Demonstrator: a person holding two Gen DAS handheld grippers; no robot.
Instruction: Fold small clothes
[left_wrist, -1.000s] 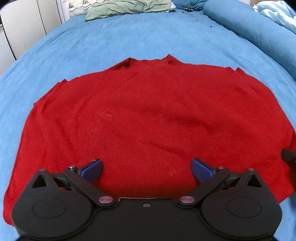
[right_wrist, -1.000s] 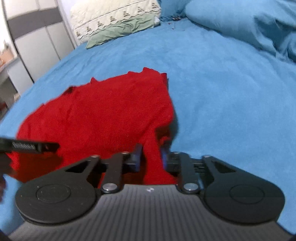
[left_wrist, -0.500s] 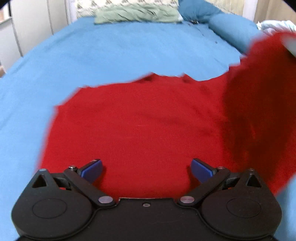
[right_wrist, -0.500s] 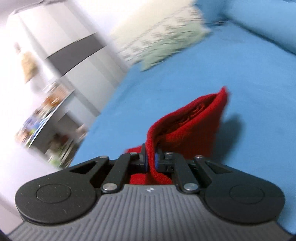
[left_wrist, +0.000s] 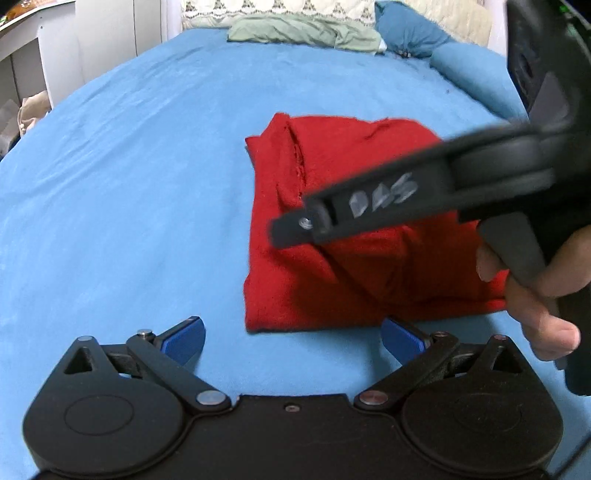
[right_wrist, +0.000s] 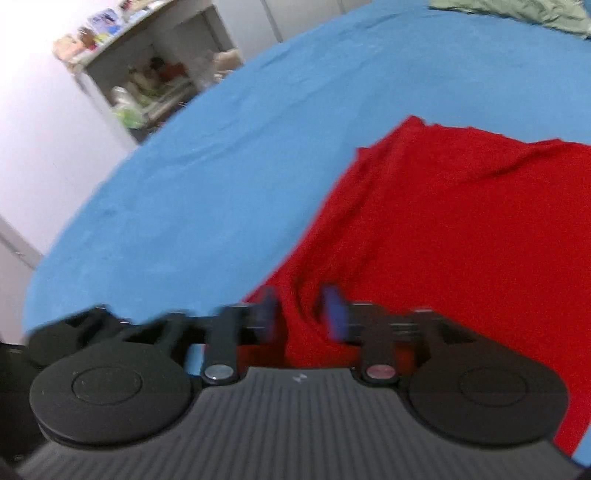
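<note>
Bordering red garment (left_wrist: 343, 229), bare blue bedsheet (left_wrist: 129, 192).

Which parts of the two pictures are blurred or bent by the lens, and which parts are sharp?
Left wrist view: the right gripper crossing the frame is smeared by motion, the red garment is fairly sharp, and the blue bed cover bulges from the fisheye. Right wrist view: the gripper's opening blue fingertips are blurred, the shelf is soft and the wall washed out.
</note>
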